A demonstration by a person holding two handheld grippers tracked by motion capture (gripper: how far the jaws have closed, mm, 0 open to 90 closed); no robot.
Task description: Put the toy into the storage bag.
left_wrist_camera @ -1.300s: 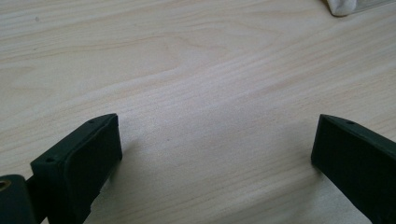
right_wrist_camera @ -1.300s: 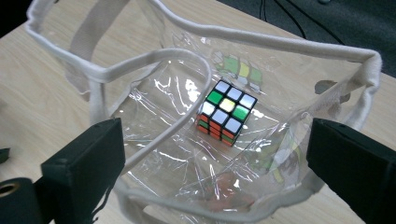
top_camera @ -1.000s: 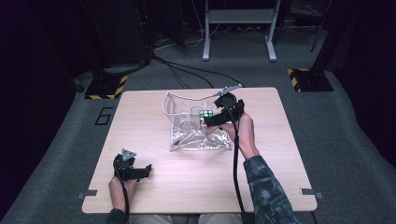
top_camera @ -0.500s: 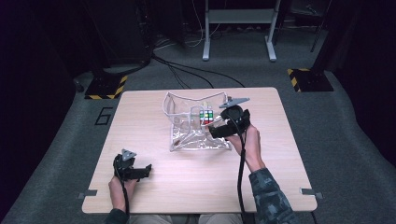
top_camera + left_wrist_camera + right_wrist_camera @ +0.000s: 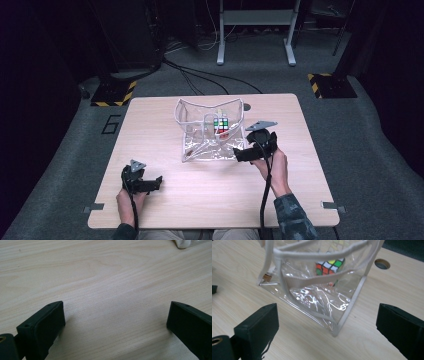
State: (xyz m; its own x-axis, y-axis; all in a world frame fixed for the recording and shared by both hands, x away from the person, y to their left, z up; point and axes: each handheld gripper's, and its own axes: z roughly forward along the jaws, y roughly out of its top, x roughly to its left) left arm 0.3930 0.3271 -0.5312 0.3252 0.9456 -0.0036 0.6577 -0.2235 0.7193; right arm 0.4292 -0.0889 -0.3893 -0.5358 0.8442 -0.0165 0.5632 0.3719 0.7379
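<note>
Well to the near left of the clear bag [image 5: 210, 132], the left gripper [image 5: 150, 184] rests low over the bare table [image 5: 105, 277], jaws spread wide with nothing between them. The bag stands open-topped at the table's middle and holds a colour cube [image 5: 221, 124] against its far right wall. Just off the bag's near right corner, the right gripper [image 5: 327, 322] is likewise released and empty, so it should probably stay level and not catch the strap [image 5: 312, 281].
</note>
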